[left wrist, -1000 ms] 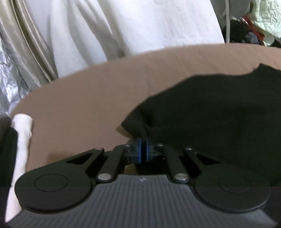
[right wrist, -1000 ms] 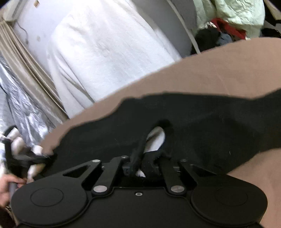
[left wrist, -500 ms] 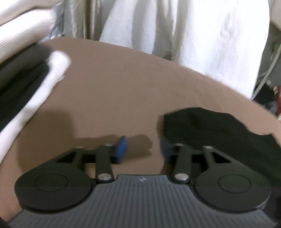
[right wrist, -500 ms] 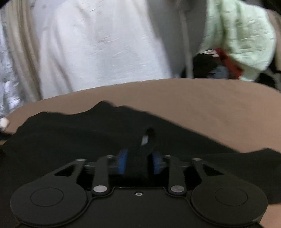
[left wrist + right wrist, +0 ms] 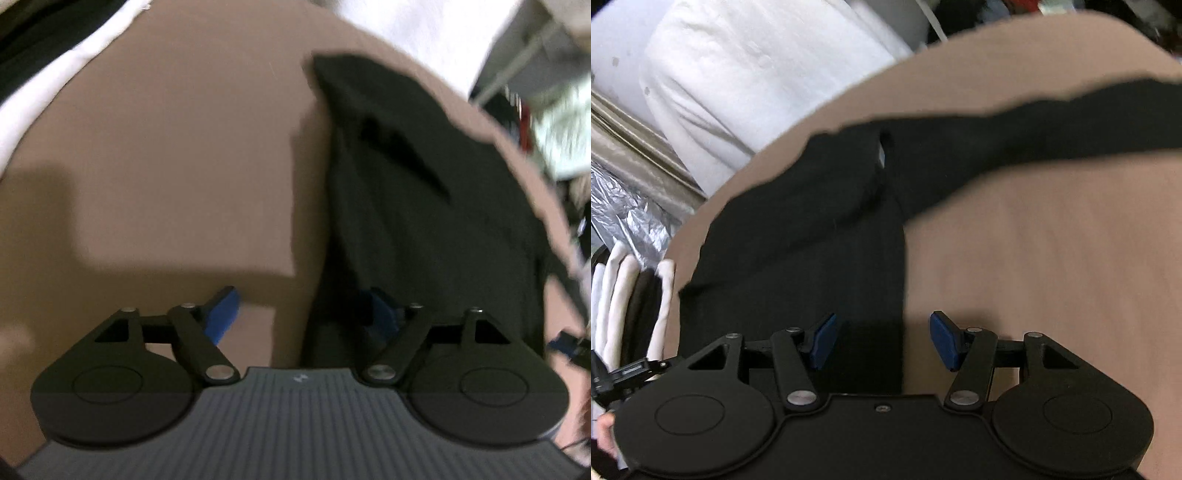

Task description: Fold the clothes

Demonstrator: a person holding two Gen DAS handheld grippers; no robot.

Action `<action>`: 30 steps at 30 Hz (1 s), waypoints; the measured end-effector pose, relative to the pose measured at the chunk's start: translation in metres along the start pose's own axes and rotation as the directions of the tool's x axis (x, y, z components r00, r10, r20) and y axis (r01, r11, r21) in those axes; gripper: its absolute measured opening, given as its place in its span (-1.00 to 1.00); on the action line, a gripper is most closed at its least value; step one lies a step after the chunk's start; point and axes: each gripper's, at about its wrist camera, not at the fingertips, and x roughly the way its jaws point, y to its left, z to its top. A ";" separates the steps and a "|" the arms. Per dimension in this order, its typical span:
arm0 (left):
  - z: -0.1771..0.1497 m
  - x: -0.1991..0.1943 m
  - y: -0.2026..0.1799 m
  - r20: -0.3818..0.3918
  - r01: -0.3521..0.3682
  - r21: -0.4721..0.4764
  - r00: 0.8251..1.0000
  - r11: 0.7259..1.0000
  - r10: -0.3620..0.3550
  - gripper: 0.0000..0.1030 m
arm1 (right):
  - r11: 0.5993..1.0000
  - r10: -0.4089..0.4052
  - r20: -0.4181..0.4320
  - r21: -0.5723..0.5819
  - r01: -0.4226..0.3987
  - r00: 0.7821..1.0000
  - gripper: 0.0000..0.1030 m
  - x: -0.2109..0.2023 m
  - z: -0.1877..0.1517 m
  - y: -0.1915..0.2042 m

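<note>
A black garment (image 5: 417, 206) lies folded lengthwise on the brown table (image 5: 177, 155). In the right wrist view the black garment (image 5: 820, 229) runs away from me, with one sleeve stretched to the right. My left gripper (image 5: 303, 310) is open and empty, its right blue pad over the garment's left edge. My right gripper (image 5: 882, 339) is open and empty, straddling the garment's right edge. The left gripper also shows at the lower left of the right wrist view (image 5: 624, 373).
A stack of folded white and dark clothes (image 5: 624, 295) sits at the table's left edge. White fabric (image 5: 757, 74) hangs behind the table, and silver foil (image 5: 631, 210) stands at the left. A heap of clothes (image 5: 554, 147) lies beyond the far right edge.
Both grippers let go of the black garment and opened. The garment dropped flat on the table. Both views swung so that I look down at the cloth.
</note>
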 end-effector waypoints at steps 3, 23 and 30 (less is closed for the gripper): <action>-0.020 -0.003 -0.008 -0.050 -0.034 0.081 0.998 0.996 0.038 0.79 | 0.998 0.031 -0.067 0.051 -0.028 0.997 0.20 -0.010 -0.022 -0.012; -0.092 -0.078 -0.012 0.014 -0.094 -0.011 0.995 0.995 0.094 -0.92 | 0.967 0.042 -0.216 -0.236 -0.094 0.975 -0.89 -0.021 -0.078 0.010; -0.090 -0.063 -0.014 -0.011 -0.251 -0.060 0.968 0.966 0.250 -0.41 | 0.967 -0.006 -0.203 -0.249 -0.046 0.979 -0.87 -0.028 -0.079 0.013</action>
